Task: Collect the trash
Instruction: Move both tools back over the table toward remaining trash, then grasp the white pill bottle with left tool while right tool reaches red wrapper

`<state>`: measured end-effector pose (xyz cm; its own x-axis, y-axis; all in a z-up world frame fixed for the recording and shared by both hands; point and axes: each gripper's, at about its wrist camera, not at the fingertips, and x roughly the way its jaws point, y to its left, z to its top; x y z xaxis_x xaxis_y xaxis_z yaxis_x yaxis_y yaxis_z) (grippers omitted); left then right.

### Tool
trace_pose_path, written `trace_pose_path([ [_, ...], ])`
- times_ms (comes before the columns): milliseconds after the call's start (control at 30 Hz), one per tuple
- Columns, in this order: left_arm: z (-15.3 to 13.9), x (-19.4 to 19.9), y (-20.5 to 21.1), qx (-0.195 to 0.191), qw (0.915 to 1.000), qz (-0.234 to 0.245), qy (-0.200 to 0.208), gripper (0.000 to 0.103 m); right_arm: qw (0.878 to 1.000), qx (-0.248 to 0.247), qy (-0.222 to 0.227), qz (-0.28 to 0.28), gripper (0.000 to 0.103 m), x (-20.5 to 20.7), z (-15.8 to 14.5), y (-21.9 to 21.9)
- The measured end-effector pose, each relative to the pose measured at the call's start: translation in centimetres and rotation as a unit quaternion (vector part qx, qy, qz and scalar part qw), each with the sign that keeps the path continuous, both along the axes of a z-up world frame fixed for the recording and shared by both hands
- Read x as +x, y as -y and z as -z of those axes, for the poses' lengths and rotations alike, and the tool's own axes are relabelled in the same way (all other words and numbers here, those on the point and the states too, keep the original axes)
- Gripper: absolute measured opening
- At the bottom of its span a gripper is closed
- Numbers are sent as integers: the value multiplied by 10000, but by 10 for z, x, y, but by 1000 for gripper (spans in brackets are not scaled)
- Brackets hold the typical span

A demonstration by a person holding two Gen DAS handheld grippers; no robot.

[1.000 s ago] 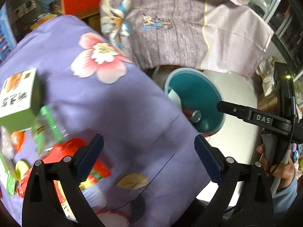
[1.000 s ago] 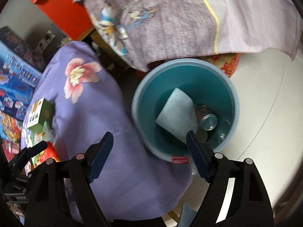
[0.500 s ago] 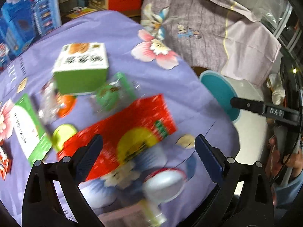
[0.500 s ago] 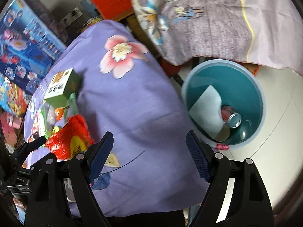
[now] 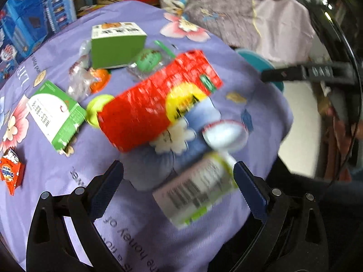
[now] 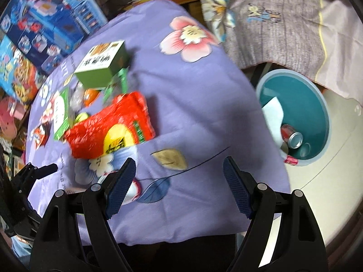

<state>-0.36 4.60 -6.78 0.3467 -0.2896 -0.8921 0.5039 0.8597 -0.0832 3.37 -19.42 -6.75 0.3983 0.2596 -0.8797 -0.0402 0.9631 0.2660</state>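
The trash lies spread on a purple flowered cloth [image 5: 68, 158] that covers the table: a big red snack bag with a yellow circle [image 5: 156, 104], a green cardboard box [image 5: 116, 45], a flat green and white packet [image 5: 56, 113], a small orange wrapper [image 5: 10, 172] and a blurred white and green bottle with a barcode [image 5: 197, 190]. This bottle lies between the two fingers of the left gripper [image 5: 178, 183], which are wide apart and hold nothing. The right gripper [image 6: 179, 181] also has its fingers wide apart, empty, above the cloth near the edge. On the floor beside the table stands a teal round bin [image 6: 317, 104] with a silver can [image 6: 293, 137] and a white paper [image 6: 273, 111] inside.
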Motion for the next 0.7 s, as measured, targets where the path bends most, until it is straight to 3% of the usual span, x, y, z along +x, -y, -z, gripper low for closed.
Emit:
trace_pose_path([
  [200,15,-21,6,176,9990,417,65,98,9994,-189,-40,-289,76,-8,1,-24],
  [500,41,-17,30,420,9960,774,126,97,9994,-234,-172,-195,76,-7,8,-24],
  [533,43,-14,31,394,9965,727,120,90,9994,-227,-186,-184,76,-6,8,-23],
  [567,44,-11,32,361,9970,687,69,77,9994,-219,-205,-173,76,-5,10,-22],
  [633,47,-2,28,365,9981,486,-46,63,9994,-209,-240,-160,76,-3,13,-20],
  [700,46,6,20,282,9993,232,-49,58,9993,-202,-279,-160,76,0,16,-21],
])
